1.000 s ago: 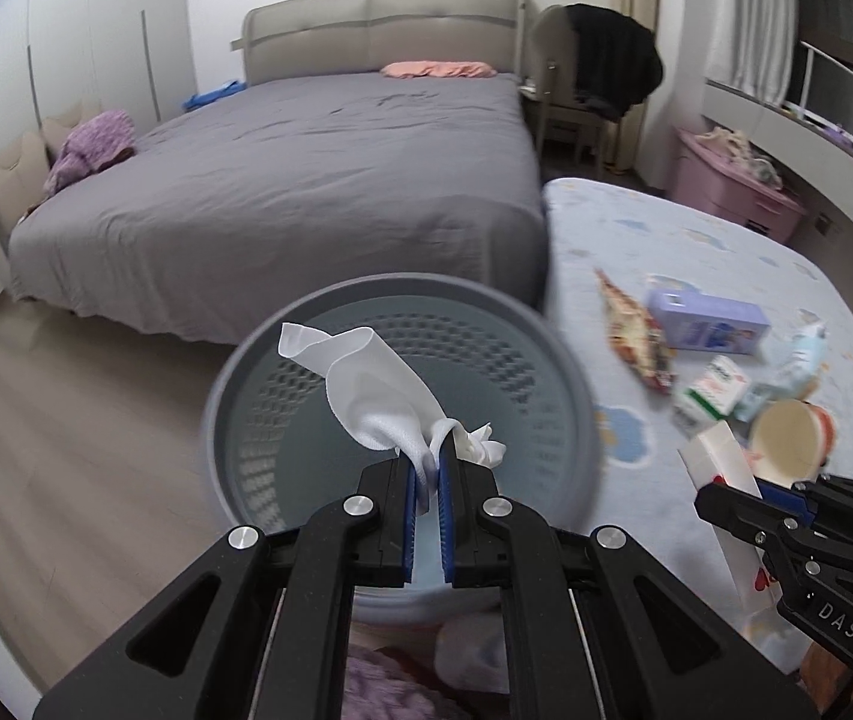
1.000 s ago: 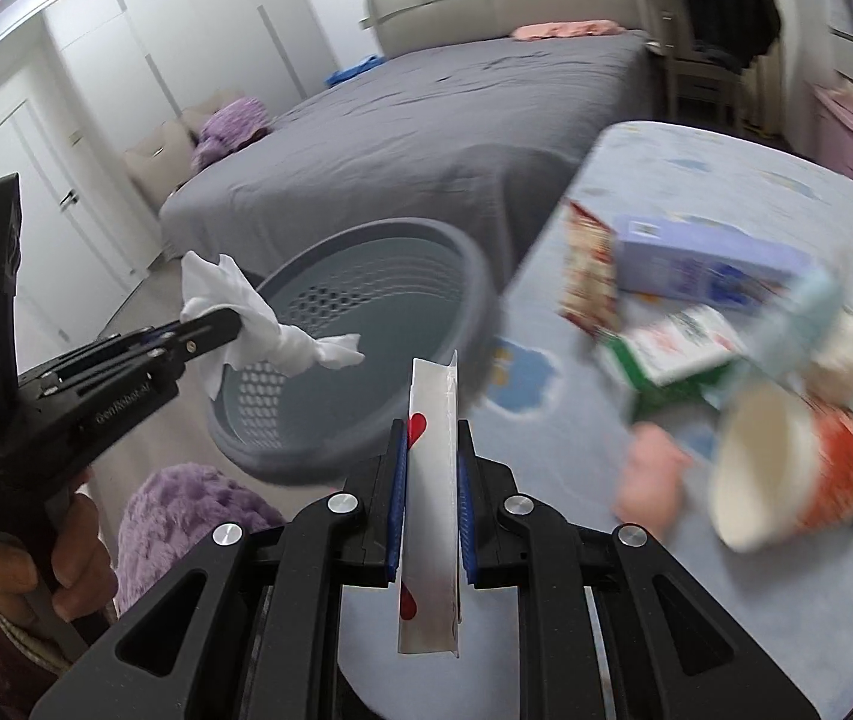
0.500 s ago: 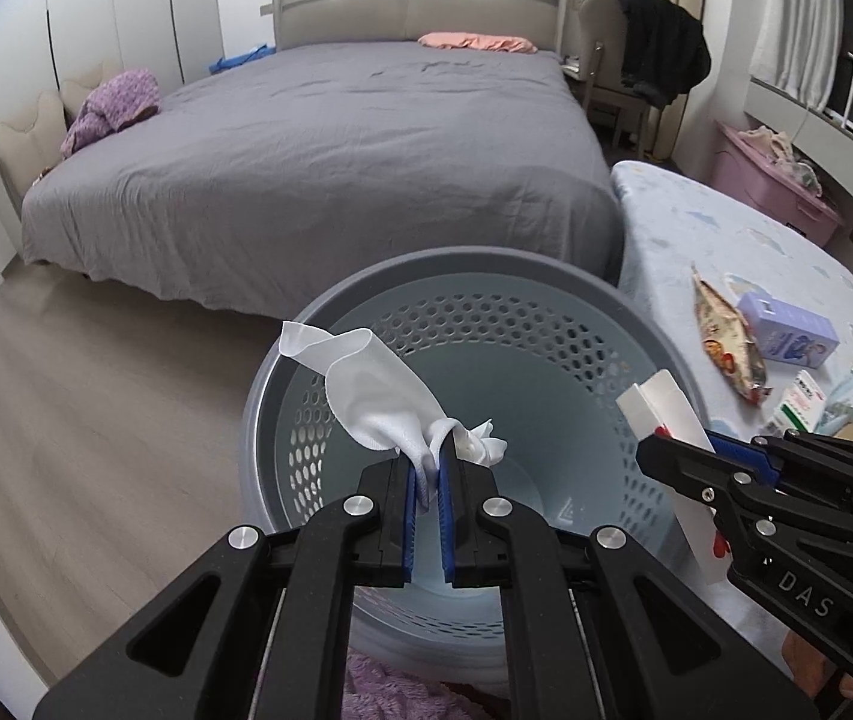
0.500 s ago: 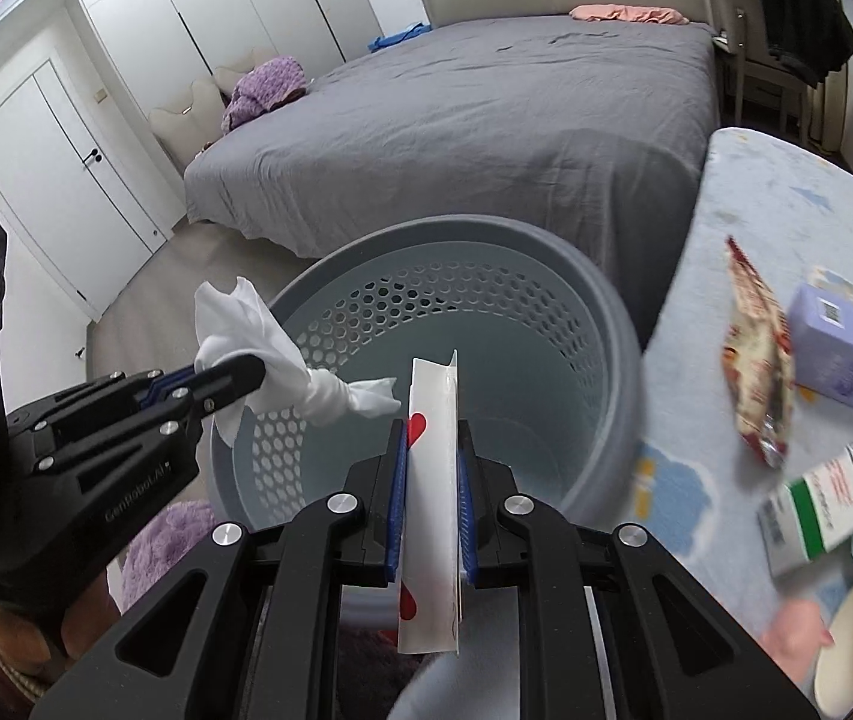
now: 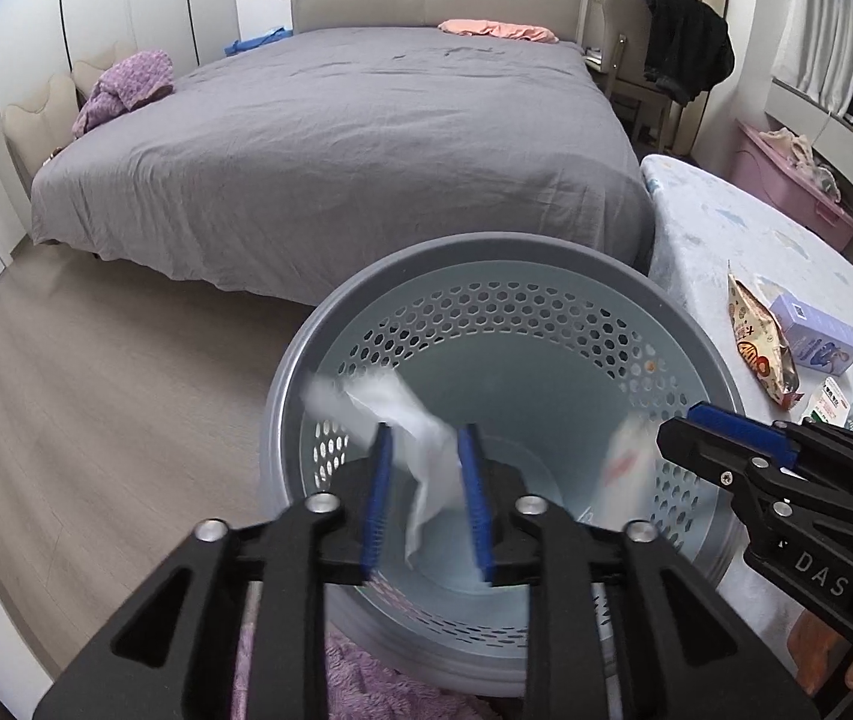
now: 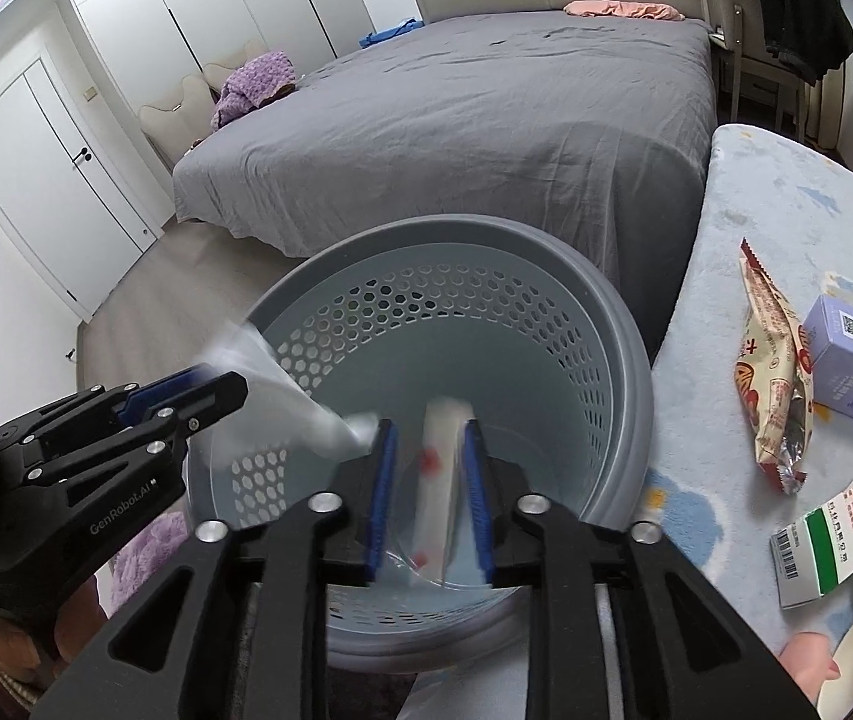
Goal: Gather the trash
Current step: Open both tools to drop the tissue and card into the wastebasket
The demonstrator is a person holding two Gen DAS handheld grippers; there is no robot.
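Both grippers have swung in from the tabletop side and now hang over the grey perforated laundry basket (image 5: 504,360), and both sets of jaws have just been opening. On my left gripper (image 5: 426,492) the blue pads stand apart, and the white tissue (image 5: 420,438) between them is blurred, apparently slipping free rather than pinched. My right gripper (image 6: 429,492) shows the same: pads spread, the white carton strip with red marks (image 6: 441,480) smeared between them, long axis running straight along the fingers and down toward the basket floor. So both pieces sit directly below their grippers, inside the rim, and I judge they will land in the basket. What matters next is the remaining trash, all off to the right on the cloud-print tabletop (image 6: 774,222): the snack wrapper (image 6: 771,378), the purple box (image 6: 852,360) and the green-and-white medicine box (image 6: 834,540). My right gripper is nearer these; the wrapper's long axis runs away from me, roughly along the fingers.
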